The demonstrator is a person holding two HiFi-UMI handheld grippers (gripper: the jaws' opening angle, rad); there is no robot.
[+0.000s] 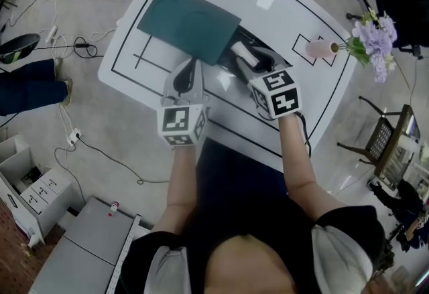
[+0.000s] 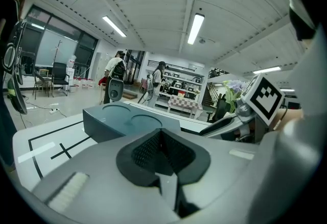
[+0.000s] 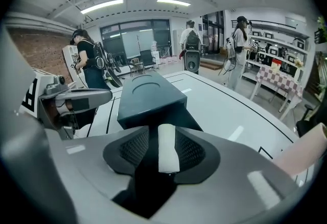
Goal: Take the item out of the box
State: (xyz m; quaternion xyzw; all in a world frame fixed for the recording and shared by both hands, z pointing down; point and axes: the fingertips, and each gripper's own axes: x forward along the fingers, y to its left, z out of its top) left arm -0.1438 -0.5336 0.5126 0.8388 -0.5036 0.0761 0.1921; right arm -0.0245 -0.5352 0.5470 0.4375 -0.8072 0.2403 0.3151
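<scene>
White roll (image 3: 168, 142) is seen inside the box (image 3: 148, 96), loosely straddled by the right gripper's (image 3: 162, 149) parted jaws. The left gripper (image 2: 162, 152) is closed and empty. Gripping and lifting are left.

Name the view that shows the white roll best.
Right gripper view: the roll stands large, between the right gripper's open jaws. The head view shows it small, by the box. The left gripper view shows none of it.

Bare table (image 1: 310, 88) lies right of the box (image 1: 189, 23), up to the vase (image 1: 322, 49).
</scene>
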